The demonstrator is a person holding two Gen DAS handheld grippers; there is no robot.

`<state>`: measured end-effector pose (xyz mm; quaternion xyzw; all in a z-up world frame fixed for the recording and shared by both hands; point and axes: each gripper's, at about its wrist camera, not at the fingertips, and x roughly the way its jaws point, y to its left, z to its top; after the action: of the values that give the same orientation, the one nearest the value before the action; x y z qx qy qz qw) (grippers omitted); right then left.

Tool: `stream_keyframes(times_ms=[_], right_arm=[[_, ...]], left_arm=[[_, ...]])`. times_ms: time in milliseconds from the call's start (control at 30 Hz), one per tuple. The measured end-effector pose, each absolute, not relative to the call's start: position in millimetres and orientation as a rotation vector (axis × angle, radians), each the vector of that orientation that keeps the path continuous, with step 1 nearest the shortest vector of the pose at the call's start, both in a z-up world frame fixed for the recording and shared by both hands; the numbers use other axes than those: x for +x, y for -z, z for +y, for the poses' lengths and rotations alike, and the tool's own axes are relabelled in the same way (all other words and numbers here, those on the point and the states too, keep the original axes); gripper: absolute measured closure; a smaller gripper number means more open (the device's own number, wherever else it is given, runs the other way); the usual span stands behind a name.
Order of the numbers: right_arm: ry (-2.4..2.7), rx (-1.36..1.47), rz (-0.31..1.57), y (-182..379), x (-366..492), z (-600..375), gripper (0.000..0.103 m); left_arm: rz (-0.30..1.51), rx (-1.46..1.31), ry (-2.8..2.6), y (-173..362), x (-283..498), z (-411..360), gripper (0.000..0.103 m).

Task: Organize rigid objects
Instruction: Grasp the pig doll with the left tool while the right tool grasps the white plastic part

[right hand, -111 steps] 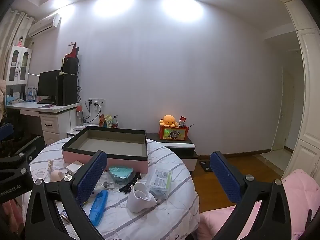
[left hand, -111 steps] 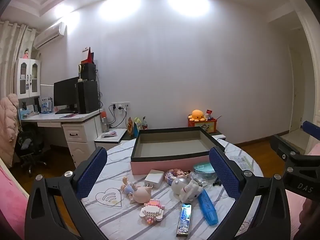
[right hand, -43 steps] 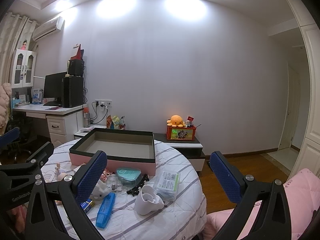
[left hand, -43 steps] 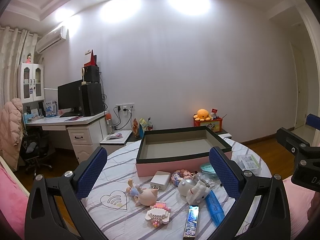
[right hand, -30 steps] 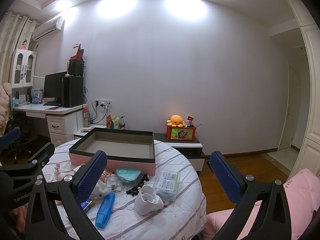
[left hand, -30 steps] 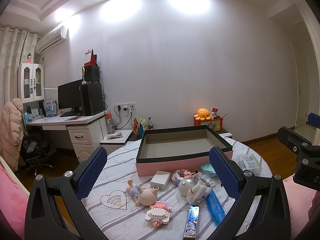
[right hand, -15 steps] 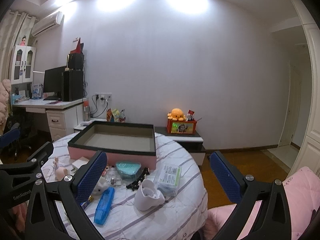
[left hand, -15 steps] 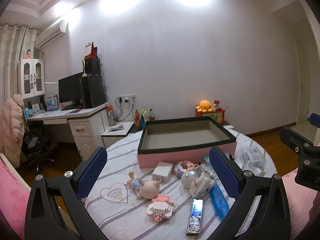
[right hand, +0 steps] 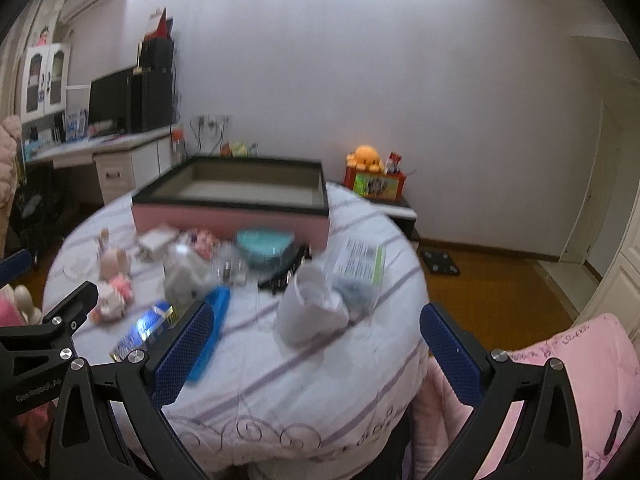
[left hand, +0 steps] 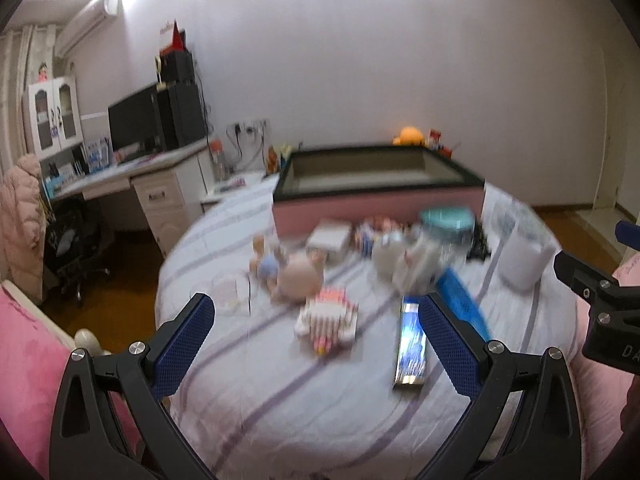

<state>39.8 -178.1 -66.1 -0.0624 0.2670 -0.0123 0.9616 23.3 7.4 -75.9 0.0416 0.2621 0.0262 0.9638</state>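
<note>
Striped table [left hand: 248,392]: blurred pink-sided box [left hand: 376,205]

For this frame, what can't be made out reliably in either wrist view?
- Left wrist: toy figures smeared by motion blur, so details are unreadable.
- Left wrist: pink box floor is hidden by its near wall.
- Right wrist: label on the packet is too blurred to read.
- Both tongs' bases are cut off by the bottom edge.

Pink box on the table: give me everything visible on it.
The pink box is a wide, shallow rectangular tray with pink outer walls, a black top rim and a plain greyish-tan inner floor; it looks like cardboard. It is open, with no lid in view, and nothing shows inside. It sits flat at the far side of the round table. Small items crowd its near wall, among them a teal lidded container; blur hides whether they touch.
</note>
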Motion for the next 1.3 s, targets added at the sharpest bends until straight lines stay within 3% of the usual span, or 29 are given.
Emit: stream_keyframes(times_ms=[300,667,1200,1267,1300], right_arm=[[0.031,-0.145,0.649,99,46,-171,0.0],[0.058,-0.086,0.654,93,62,-178,0.0],[0.038,-0.027,0.762,119,131,-182,0.0],[0.017,-0.01,0.784,126,139,-180,0.002],[0.027,-0.008,0.796,130,142,-180,0.008]], left_arm=[[0.645,0.057,-0.044,114,26,15,0.0],[0.615,-0.005,-0.03,93,37,37,0.0],[0.742,-0.107,-0.021,106,135,75,0.0],[0.764,-0.113,0.032,112,143,73,0.0],[0.777,-0.101,0.046,116,147,71,0.0]])
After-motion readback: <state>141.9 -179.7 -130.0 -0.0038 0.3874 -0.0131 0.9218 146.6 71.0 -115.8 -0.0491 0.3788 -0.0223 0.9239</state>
